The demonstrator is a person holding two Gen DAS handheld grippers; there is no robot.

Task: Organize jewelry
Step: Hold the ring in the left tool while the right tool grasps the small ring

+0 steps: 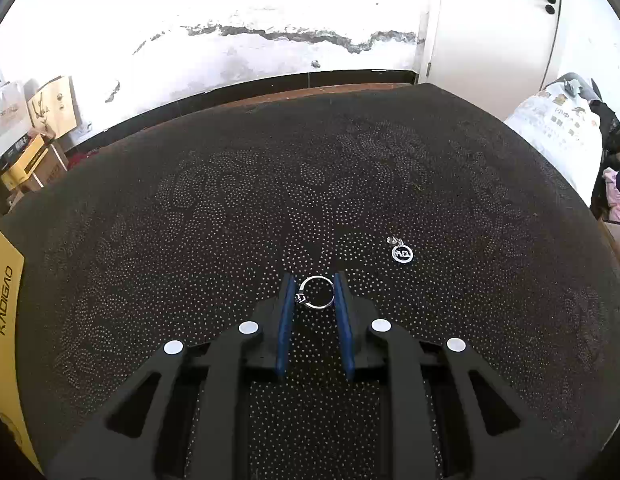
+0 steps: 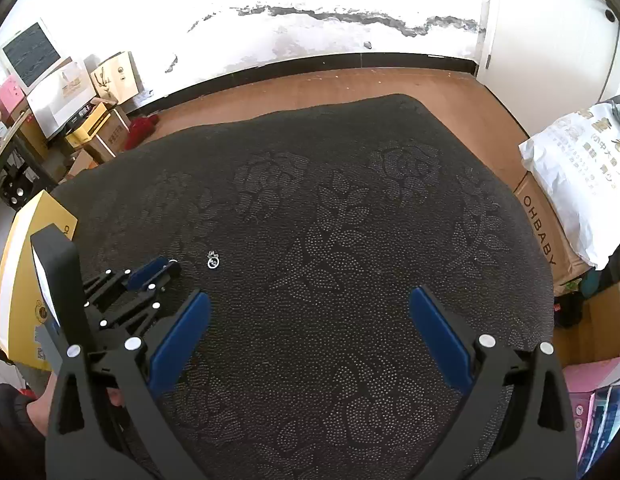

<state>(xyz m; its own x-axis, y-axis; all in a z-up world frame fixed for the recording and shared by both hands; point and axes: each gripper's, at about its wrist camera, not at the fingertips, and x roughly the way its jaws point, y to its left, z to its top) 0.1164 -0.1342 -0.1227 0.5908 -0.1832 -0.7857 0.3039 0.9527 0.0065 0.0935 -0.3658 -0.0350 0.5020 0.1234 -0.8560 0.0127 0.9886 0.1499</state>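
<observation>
Left wrist view looks down on a dark dotted cloth (image 1: 310,168) that covers the table, and I take the silver ring (image 1: 317,293) as the landmark for all places. The left gripper (image 1: 315,286) stands with one blue pad on each side of the ring. The pads (image 1: 287,308) appear to touch the ring on both sides, so I judge that the tongs are pinching it, while the ring lies flat on the cloth, or very near to it. The small stone setting of the ring points to the left pad.

Just beyond the ring, to its right, lies a round silver pendant (image 1: 402,254) with a little loop, free on the cloth and apart from the gripper. Far to the left of the ring a yellow box (image 1: 6,280) stands at the edge of the table; probably the jewelry should go there, but its inside is not visible.

In the right wrist view the right gripper (image 2: 310,302) hovers over the bare cloth, well to the right of the ring, with its tongs spread wide and nothing between them. It seems to wait its turn, perhaps for the pendant.
</observation>
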